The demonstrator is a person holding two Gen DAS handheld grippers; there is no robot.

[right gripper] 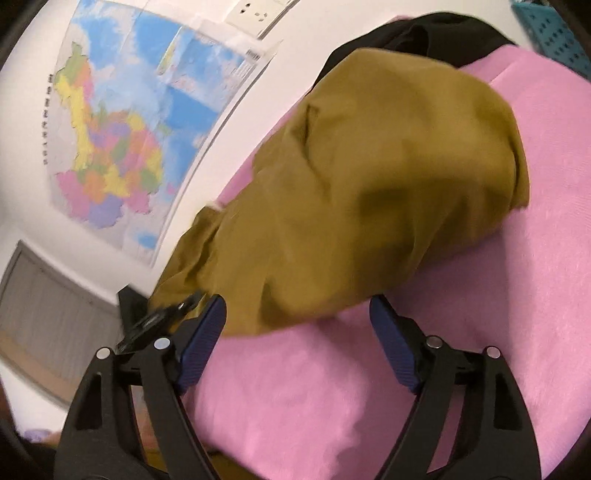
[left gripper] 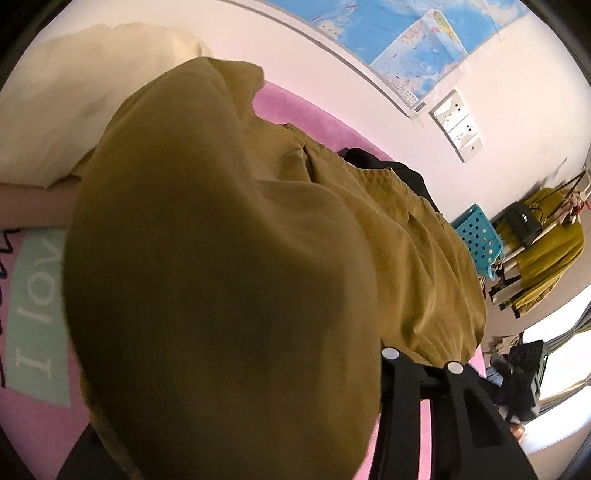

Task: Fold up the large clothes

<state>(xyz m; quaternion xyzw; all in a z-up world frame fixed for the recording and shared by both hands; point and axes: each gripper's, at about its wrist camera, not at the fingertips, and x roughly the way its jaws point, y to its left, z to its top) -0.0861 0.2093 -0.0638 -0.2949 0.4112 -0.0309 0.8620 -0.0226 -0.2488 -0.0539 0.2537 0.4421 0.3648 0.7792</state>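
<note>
Readable text: one part of a phrase only.
At 9 o'clock in the left wrist view, "I lov" stands in white letters on a pale green patch (left gripper: 37, 314); the map (right gripper: 122, 122) print is too small to read.

Lay on the blanket (right gripper: 369, 387), the garment (right gripper: 369, 184). Backed at twelve o'clock by dark clothing (right gripper: 424, 33); flanked at ten o'clock by the wall map (right gripper: 122, 122).

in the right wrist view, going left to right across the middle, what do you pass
wall map → olive garment → pink bed cover
</note>
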